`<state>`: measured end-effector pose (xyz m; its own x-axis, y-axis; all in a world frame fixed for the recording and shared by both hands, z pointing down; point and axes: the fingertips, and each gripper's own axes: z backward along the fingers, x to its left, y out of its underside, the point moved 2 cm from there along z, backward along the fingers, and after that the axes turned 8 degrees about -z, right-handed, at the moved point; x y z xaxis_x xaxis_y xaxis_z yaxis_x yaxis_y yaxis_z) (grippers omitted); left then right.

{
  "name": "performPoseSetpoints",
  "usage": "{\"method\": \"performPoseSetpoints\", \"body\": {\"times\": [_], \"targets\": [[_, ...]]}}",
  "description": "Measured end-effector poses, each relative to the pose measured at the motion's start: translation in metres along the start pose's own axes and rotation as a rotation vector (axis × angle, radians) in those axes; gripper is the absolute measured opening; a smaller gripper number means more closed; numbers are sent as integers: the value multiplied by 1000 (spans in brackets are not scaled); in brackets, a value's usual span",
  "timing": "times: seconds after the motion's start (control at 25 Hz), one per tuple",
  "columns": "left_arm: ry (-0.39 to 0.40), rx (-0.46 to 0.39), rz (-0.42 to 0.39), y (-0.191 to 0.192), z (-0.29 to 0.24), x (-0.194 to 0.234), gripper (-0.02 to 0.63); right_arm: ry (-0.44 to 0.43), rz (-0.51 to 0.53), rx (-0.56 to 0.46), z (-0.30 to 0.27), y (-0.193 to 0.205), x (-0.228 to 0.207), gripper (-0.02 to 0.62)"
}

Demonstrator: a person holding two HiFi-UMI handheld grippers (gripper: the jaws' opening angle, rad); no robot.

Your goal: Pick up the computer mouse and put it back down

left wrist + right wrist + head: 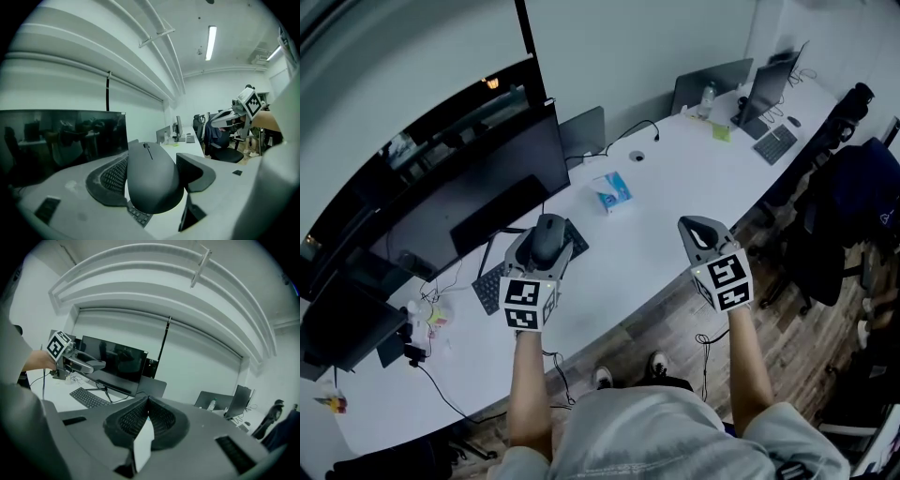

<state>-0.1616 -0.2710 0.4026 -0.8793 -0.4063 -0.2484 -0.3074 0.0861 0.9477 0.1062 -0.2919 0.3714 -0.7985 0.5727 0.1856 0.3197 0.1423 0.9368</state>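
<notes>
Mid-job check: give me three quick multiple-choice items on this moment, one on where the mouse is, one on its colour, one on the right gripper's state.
1. Where is the mouse?
A. In a drawer
B. In the left gripper
C. On a shelf

2. What colour is it?
A. Dark grey
B. White
C. Red

3. The right gripper is:
A. wide open
B. shut on a pen
C. shut and empty

Answers:
1 B, the left gripper's jaws press on either side of the mouse.
2 A, its shell is plainly dark grey.
3 C, its jaws meet with nothing between them.
</notes>
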Motion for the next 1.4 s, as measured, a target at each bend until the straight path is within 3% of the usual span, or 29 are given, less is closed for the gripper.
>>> {"method": "performPoseSetpoints", "body": {"times": [0.4, 0.76, 1.12, 1.4], "targets": [[9, -2, 7, 6, 15, 24, 316, 5, -6, -11, -7, -10, 25, 2], [70, 52, 41, 31, -15, 20, 316, 16, -38, 34, -22, 12, 27, 2], [36, 187, 179, 83, -103, -7, 316, -74, -64, 112, -78, 56, -23, 2], [-57, 321, 339, 140, -179, -26, 316, -173, -66, 167, -135, 90, -69, 2]]}}
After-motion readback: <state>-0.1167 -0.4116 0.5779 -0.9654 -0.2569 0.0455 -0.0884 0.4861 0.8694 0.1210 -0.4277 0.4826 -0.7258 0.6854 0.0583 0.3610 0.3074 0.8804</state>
